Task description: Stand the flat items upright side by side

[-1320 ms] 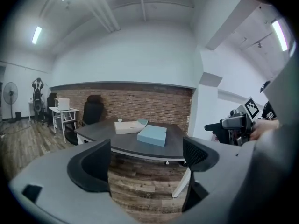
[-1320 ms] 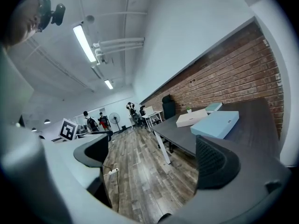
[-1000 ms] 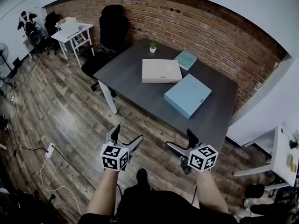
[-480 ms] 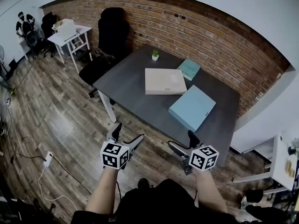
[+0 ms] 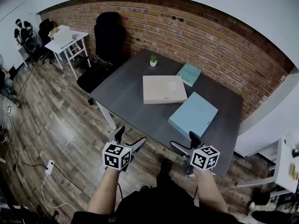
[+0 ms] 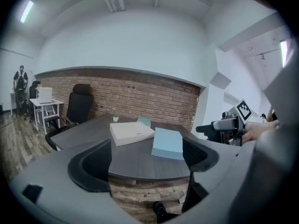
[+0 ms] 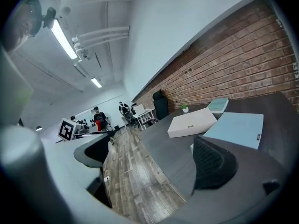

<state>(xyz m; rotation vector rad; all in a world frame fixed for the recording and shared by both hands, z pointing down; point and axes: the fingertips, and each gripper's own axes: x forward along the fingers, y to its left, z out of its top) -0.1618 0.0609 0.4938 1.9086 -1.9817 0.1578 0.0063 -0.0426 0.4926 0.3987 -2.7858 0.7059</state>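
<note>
Three flat items lie on a dark grey table [image 5: 135, 106]: a cream box [image 5: 164, 89] [image 6: 131, 132] [image 7: 191, 122], a light blue box [image 5: 193, 115] [image 6: 168, 143] [image 7: 236, 129] to its right, and a small teal book [image 5: 189, 73] [image 7: 218, 105] at the back. My left gripper [image 5: 129, 142] and right gripper [image 5: 182, 144] both hover open and empty over the floor, just short of the table's near edge. In the left gripper view the right gripper [image 6: 224, 125] shows at the right.
A tiny potted plant [image 5: 153, 59] stands at the table's far edge by the brick wall. A black office chair [image 5: 105, 45] sits at the table's left end. A white side table [image 5: 65, 38] and people stand far left. A power strip and cable [image 5: 49, 166] lie on the wooden floor.
The view has advanced toward the table; the table and boxes now sit closer to both grippers. Both grippers stay open and empty.
</note>
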